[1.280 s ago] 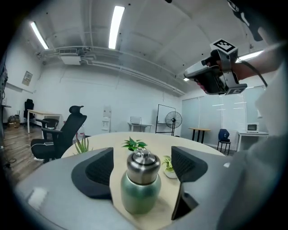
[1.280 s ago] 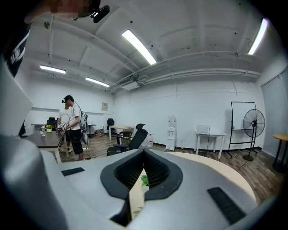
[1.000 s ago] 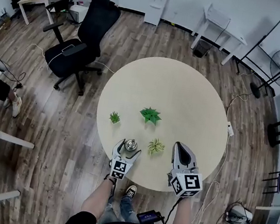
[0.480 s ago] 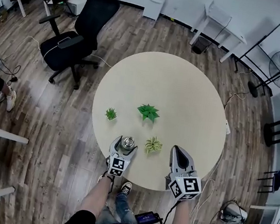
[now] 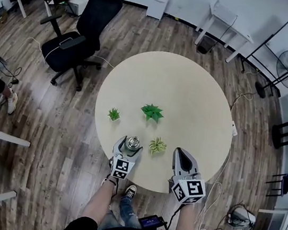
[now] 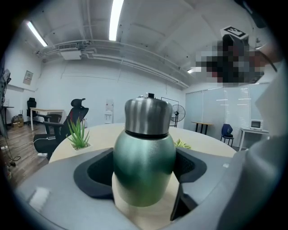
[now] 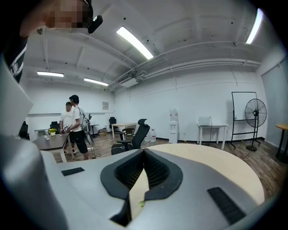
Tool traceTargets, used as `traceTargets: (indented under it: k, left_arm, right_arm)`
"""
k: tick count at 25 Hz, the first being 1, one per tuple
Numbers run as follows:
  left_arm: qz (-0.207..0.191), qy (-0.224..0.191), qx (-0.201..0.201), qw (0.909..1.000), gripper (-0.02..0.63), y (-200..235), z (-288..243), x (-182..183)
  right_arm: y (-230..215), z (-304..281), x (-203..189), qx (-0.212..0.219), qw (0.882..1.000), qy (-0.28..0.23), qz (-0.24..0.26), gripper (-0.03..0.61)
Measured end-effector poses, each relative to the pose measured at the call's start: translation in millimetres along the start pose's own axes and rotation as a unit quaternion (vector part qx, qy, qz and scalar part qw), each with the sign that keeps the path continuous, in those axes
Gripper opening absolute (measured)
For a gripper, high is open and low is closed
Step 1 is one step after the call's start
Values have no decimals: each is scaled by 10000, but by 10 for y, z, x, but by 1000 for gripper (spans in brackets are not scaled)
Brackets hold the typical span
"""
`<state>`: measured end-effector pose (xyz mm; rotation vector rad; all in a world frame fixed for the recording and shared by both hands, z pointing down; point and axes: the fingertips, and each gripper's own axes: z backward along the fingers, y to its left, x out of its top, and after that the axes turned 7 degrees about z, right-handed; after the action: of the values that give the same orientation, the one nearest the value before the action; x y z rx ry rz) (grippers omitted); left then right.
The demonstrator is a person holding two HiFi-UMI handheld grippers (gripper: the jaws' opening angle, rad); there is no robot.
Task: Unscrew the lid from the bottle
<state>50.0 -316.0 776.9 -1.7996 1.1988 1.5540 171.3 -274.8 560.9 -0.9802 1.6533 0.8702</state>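
The bottle (image 6: 144, 170) is being gripped by the left gripper's (image 5: 129, 146) jaws, which have just been closing on its body. The lid (image 6: 147, 116) is presumably being left free for the right gripper (image 7: 144, 155) — jaws shut, empty.

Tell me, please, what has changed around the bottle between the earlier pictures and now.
The left tongs have just been closing a little round the bottle, which stands between them; their pads now seem to touch its sides. The lid is on as before, the bottle keeps its spot on the table, and the right tongs stay shut and empty.
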Motion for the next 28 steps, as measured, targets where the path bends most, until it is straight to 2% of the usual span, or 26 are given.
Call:
traceTargets:
  k: [5,8,15,19,23,28]
  left_arm:
    - [-380,70,-139,9992,379,-138,163,510]
    - [-577,105,-217,9980,379,-231,301,958]
    - [-740,-228,-266,9966,379,-406,631,2164]
    - [-805,-390,-264,9956,379,-518,845,2695]
    - [-891,-481,-303,9944,379,-644,983,2984]
    - [-947,-450,-403,9937,379,-720,1071,3003]
  right_arm:
    - [77,12,195,151,9996,-215,-82,5]
    - [104,26,398,242,9987,-425,-165,5]
    - [89,85,1017,207,9928,-1149,-270,5]
    - [107,163,1269,227,9884,-1463,-350,5]
    - [143,264,1469,254,9836,-1749,-359,5]
    - [244,328,1593,430,9805,-1889,-338,5]
